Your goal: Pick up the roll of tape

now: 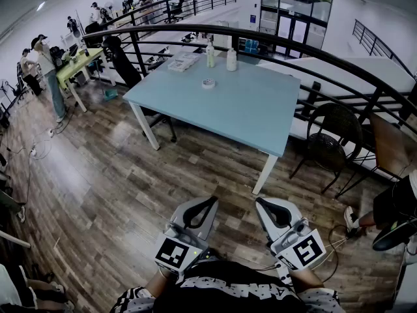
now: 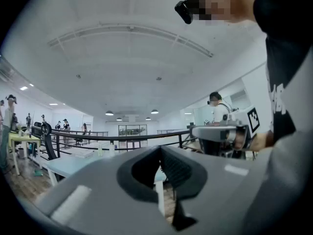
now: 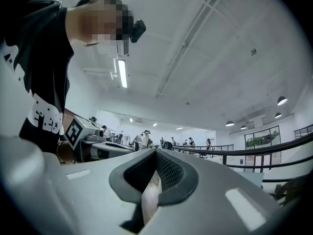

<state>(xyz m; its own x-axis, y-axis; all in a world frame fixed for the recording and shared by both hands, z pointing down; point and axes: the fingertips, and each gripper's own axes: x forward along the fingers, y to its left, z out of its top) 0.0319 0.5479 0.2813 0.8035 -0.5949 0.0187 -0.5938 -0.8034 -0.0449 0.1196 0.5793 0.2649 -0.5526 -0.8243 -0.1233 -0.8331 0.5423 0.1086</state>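
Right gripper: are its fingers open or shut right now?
Shut. The right gripper shows its fingers meeting at the tips, with nothing between them.

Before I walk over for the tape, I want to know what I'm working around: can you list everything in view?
roll of tape: one, white, on the table's far half
bottles: two, pale, by the table's far edge
flat tray: one, pale, on the table's far left corner
table: one, light blue top, white legs, ahead
railing: one, black, curving behind the table
chair: one, dark, right of the table
green table: one, far left
people: several, far left
floor: brown wood
left gripper: grey, shut, empty
right gripper: grey, shut, empty
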